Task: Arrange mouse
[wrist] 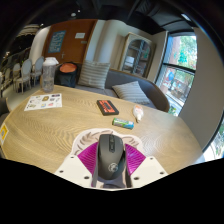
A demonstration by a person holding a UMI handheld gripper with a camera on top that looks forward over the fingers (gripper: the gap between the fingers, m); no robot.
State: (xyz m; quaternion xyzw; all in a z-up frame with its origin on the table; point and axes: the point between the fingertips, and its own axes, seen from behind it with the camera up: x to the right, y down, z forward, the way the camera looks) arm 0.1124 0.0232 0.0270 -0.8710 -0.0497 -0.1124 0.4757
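A black computer mouse [110, 157] with a scroll wheel and a small logo sits between my gripper's [111, 160] two fingers, its nose pointing away from me. The magenta pads [90, 158] press against both of its sides. The mouse is held just above the round wooden table [60, 125]. Its rear end hides the gap between the fingertips.
Beyond the fingers lie a dark rectangular box [106, 105], a small green item [123, 123] and a small white object [139, 114]. A printed sheet [43, 101] lies at the far left. A grey sofa [135, 92] with cushions stands behind the table.
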